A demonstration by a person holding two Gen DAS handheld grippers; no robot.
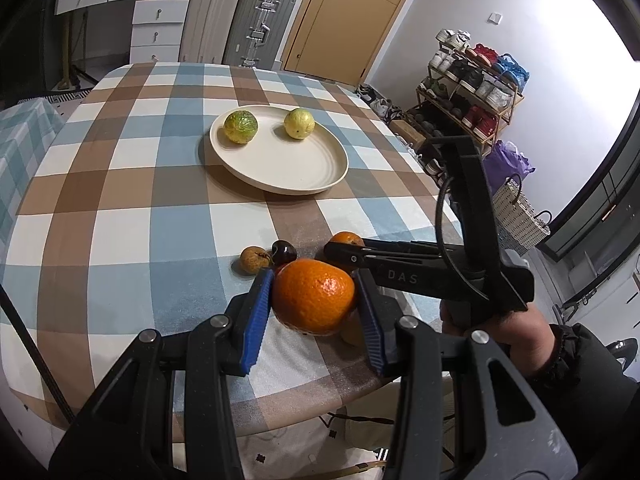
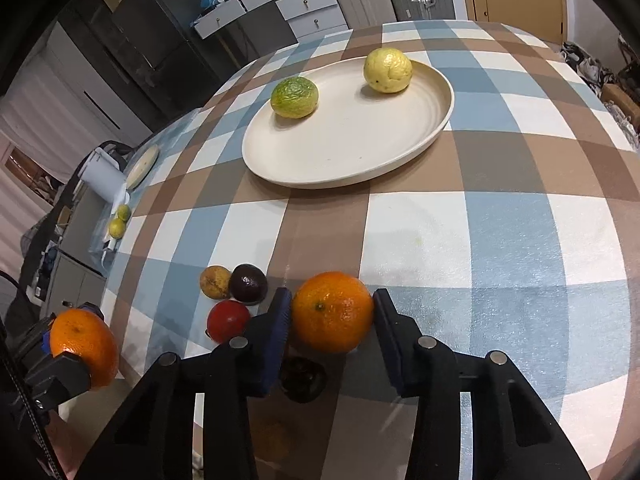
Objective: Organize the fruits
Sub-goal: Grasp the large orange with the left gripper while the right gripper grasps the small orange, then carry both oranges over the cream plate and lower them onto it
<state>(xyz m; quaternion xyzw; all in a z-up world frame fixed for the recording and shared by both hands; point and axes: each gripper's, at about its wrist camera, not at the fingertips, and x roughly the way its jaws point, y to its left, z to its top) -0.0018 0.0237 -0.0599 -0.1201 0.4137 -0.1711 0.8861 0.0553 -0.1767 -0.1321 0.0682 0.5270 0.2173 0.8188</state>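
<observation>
My left gripper [image 1: 314,277] is shut on an orange [image 1: 314,302], held just above the near edge of the checked tablecloth [image 1: 120,208]. My right gripper [image 2: 332,297] is shut on a second orange [image 2: 334,316] that rests on the cloth, with both blue pads against its sides. Each wrist view shows the other gripper too: the right gripper [image 1: 335,250] and the left gripper [image 2: 60,354]. A cream plate [image 2: 344,152] farther back carries a green-yellow fruit [image 2: 294,97] and a pale yellow fruit [image 2: 387,69].
Small fruits lie between the grippers: a brown one [image 2: 215,281], a dark purple one [image 2: 249,283], a red one [image 2: 229,320] and a dark one [image 2: 302,378] under my right fingers. A shoe rack [image 1: 468,92] and a woven basket [image 1: 516,216] stand beyond the table's right edge.
</observation>
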